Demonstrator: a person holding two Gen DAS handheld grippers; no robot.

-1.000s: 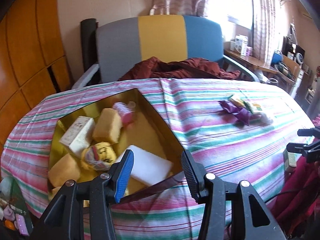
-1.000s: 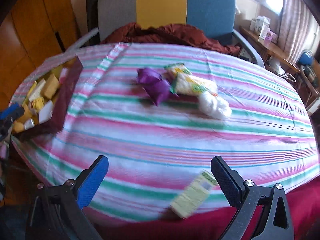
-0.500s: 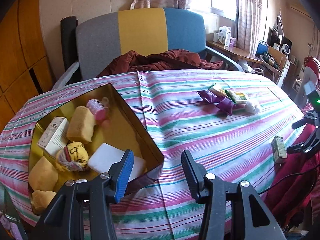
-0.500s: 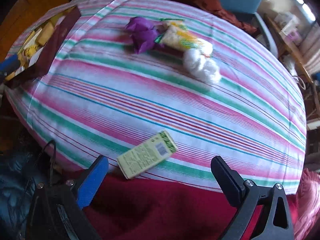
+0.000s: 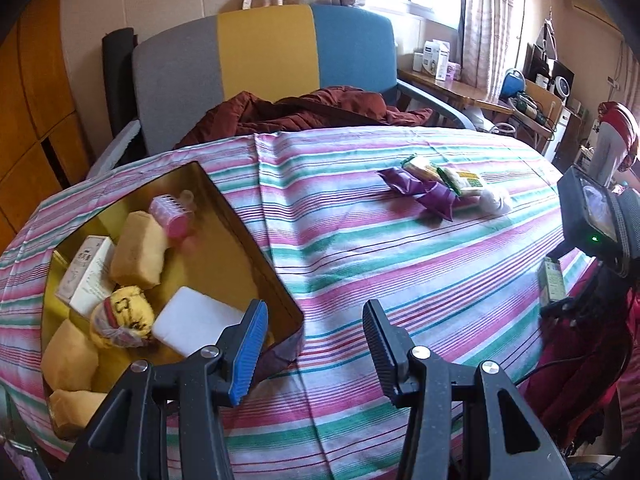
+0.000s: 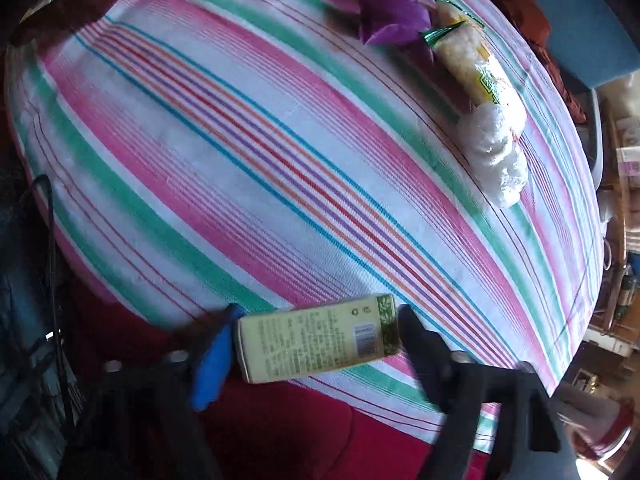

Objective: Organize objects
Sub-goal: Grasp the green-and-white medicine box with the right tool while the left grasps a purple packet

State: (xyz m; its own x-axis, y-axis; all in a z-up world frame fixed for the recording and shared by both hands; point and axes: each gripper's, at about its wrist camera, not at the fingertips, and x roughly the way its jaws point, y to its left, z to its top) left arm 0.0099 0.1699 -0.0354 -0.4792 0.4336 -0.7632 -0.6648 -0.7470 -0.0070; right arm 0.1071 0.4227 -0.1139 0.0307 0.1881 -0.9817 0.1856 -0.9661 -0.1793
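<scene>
A pale green box [image 6: 318, 338] lies at the near edge of the striped table, and it also shows in the left wrist view [image 5: 552, 286]. My right gripper [image 6: 316, 340] has a finger at each end of the box, touching or nearly touching it. A purple packet [image 6: 390, 12], a yellow snack pack [image 6: 476, 66] and a white plastic wad [image 6: 494, 156] lie farther back. My left gripper [image 5: 316, 344] is open and empty, beside the near corner of a gold tin [image 5: 256, 256] holding sponges, a white box and a pink roller.
A striped cloth [image 5: 360, 248] covers the table. A grey, yellow and blue chair [image 5: 264, 64] with a rust-coloured blanket stands behind it. A red cloth [image 6: 304, 428] hangs below the table's near edge. A cluttered side table [image 5: 480, 96] is at the back right.
My right gripper has dropped down to the green box and its fingers have closed in around it. My left gripper has drawn back from the tin and turned right, still open.
</scene>
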